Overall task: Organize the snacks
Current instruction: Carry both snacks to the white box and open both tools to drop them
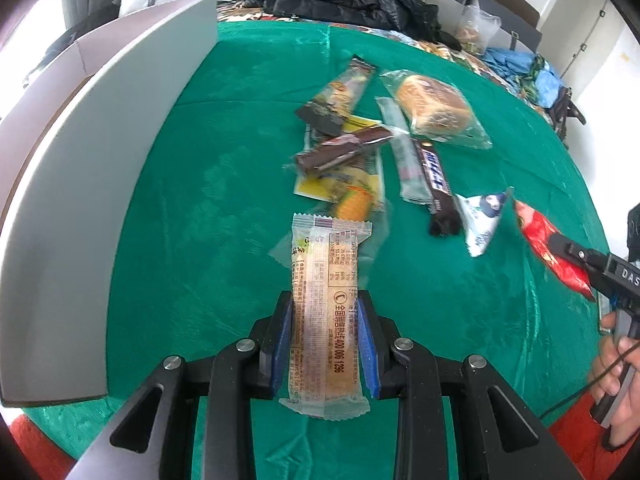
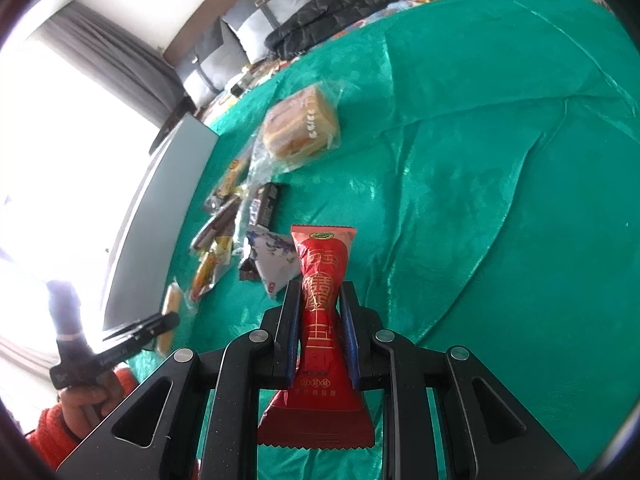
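My left gripper is shut on a clear-wrapped cake bar with printed text, held lengthwise above the green cloth. My right gripper is shut on a red snack packet, pinched at its waist; the same red packet shows at the right of the left wrist view. A pile of snacks lies ahead: a wrapped bun, a dark chocolate bar, a brown wafer bar, a yellow packet and a white-blue triangular packet.
A grey open box stands along the left side of the cloth, also seen as the grey box in the right wrist view. Black jackets and bags lie at the far edge. A person's hand holds the right gripper's handle.
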`<state>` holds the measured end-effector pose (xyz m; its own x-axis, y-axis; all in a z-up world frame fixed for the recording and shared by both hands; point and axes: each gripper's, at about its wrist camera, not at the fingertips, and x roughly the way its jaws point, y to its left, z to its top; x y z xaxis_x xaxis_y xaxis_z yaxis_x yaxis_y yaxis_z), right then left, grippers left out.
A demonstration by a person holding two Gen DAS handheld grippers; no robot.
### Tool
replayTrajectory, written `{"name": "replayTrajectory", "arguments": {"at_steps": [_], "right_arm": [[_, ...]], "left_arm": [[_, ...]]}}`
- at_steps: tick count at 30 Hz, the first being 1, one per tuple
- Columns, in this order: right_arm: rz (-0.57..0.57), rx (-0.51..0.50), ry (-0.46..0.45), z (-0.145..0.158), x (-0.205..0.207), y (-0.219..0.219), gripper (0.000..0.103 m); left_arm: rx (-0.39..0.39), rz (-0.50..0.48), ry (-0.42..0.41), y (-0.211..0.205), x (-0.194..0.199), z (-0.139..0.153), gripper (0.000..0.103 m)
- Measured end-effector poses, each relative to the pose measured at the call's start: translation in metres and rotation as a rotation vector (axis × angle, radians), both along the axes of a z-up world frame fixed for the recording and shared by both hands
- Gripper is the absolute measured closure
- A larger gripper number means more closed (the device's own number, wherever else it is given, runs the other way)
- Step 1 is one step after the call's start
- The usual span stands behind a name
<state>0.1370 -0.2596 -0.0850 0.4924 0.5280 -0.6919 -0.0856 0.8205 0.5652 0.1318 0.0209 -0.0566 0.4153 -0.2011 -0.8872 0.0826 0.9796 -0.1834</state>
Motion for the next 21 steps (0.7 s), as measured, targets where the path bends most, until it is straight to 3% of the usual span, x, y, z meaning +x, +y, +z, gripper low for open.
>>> {"name": "replayTrajectory", "arguments": {"at_steps": [21], "right_arm": [[0.031,-0.002,0.002,-0.003,0.004,0.009,0.083]], "left_arm": [[-0.043,-0.014,-0.018,-0.017,0.002,0.009,0.073]]}}
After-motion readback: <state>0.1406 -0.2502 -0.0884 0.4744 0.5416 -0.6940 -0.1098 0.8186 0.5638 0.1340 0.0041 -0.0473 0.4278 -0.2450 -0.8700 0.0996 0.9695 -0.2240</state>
